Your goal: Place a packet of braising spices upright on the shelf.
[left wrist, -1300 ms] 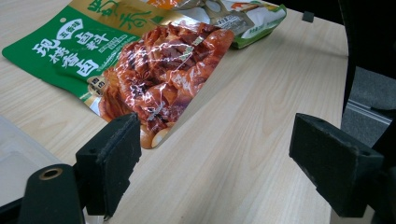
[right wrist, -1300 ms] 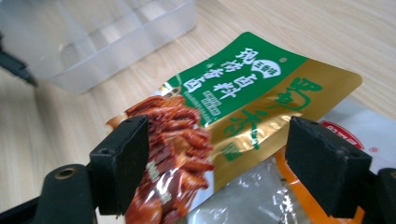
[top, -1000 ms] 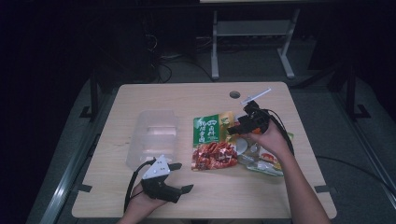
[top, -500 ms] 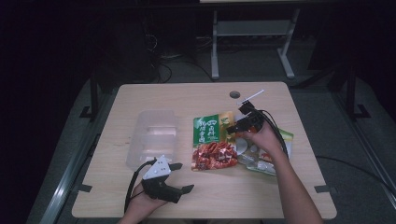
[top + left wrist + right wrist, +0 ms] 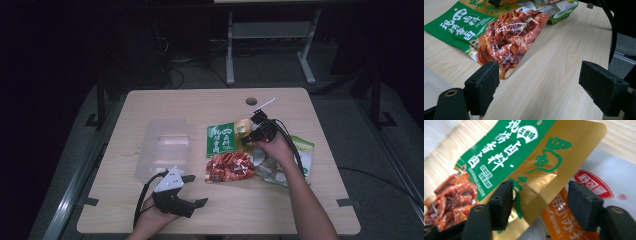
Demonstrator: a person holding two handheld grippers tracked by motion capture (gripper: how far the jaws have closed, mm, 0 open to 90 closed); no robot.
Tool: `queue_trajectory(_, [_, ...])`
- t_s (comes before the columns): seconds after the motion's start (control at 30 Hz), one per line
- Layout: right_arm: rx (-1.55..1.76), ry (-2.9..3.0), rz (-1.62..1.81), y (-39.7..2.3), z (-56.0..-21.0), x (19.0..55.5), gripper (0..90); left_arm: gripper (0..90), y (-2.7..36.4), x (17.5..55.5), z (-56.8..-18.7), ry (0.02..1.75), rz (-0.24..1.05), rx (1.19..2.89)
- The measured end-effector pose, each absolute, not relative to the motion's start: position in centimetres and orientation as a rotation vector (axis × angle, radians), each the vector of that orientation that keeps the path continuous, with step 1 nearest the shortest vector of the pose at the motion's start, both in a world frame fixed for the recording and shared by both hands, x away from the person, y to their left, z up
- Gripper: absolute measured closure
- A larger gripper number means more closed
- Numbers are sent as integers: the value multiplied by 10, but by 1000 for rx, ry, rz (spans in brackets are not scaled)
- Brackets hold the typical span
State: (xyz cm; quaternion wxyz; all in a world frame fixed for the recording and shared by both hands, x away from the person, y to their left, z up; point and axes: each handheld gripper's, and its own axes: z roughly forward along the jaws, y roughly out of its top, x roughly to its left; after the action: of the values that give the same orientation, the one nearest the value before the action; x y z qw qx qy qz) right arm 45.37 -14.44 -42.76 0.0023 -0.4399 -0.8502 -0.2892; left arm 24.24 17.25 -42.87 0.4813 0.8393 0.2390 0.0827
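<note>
Our right gripper (image 5: 537, 205), jaws just closing yet still apart, straddles the green packet's (image 5: 506, 157) gold edge; the tub (image 5: 162, 145) sits empty.

Looks along two black jaws, wide apart over bare wooden table (image 5: 564, 75). Shows a green and red seasoning packet (image 5: 499, 37) lying flat ahead, its glossy corner just past the left jaw. Catches another packet (image 5: 554, 10) beyond, touching it.
</note>
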Motion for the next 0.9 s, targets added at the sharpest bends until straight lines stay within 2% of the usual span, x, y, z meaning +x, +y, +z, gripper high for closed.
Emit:
queue_trajectory(0.1, [-1381,-2653,-912,-144,-429,455,502,164,173,242,-428,584,203,2049])
queue_trajectory(0.13, [-1367,-2640,-914,-143,-429,454,577,165,175,242,-428,589,204,2044])
queue_trajectory(0.17, [-1367,-2640,-914,-143,-429,454,577,165,175,242,-428,589,204,2044])
queue_trajectory(0.27, [-1356,-2644,-932,-143,-428,454,733,165,176,242,-428,595,211,2041])
queue_trajectory(0.3, [-1360,-2636,-931,-143,-428,454,833,165,176,242,-428,596,211,2041])
queue_trajectory(0.33, [-1360,-2636,-931,-143,-428,454,833,165,176,242,-428,598,210,2042])
queue_trajectory(0.4, [-1334,-2581,-993,-147,-427,452,896,164,176,243,-428,597,216,2043])
queue_trajectory(0.63, [-1295,-2549,-1075,-154,-419,443,900,174,173,243,-426,605,208,2023])
queue_trajectory(0.9, [-1201,-2582,-1296,-165,-389,409,900,210,162,244,-415,608,208,1987])
